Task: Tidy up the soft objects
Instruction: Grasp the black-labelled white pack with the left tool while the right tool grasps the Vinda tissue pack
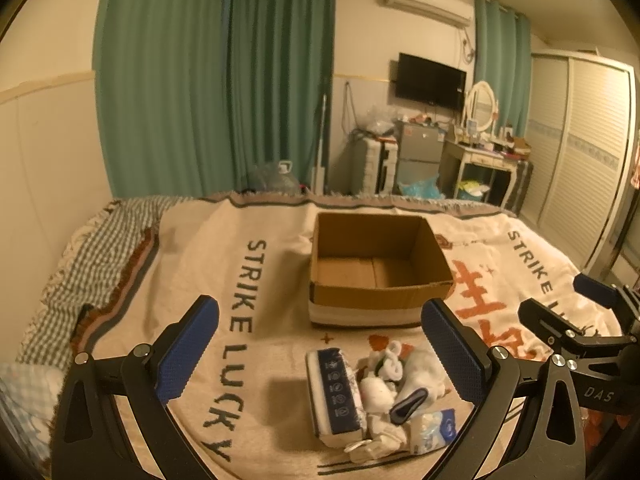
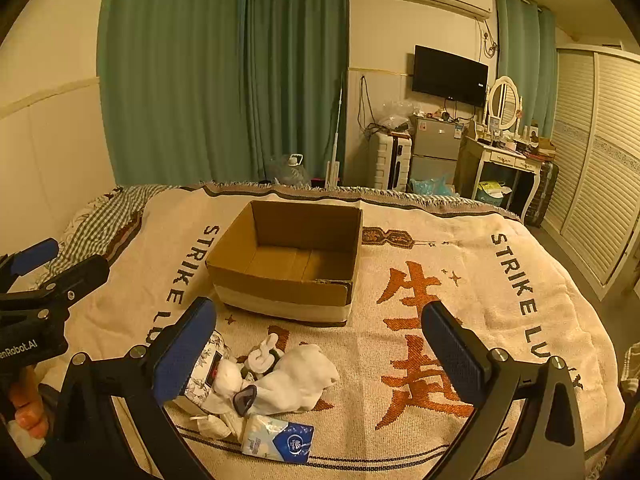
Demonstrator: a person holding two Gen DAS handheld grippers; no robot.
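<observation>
Left wrist view looks across a bed covered by a cream blanket printed with "STRIKE LUCKY" and orange characters, and the open cardboard box sitting on it serves as the landmark. The left gripper hangs above the blanket on the near side of the box, its jaws spread wide apart and holding nothing. Just nearer than the box, between those blue-padded fingers in the view, lies the heap of soft things: a large tissue pack with a dark blue face, white socks bunched against it, a small dark item on top of the socks, and a small blue-and-white tissue packet at the heap's nearest edge. The box holds nothing that can be seen. In the right wrist view the right gripper also hovers on the near side of the box, to its right, with jaws released wide and empty. The white socks and the small packet lie nearer than the box, toward its left corner.
</observation>
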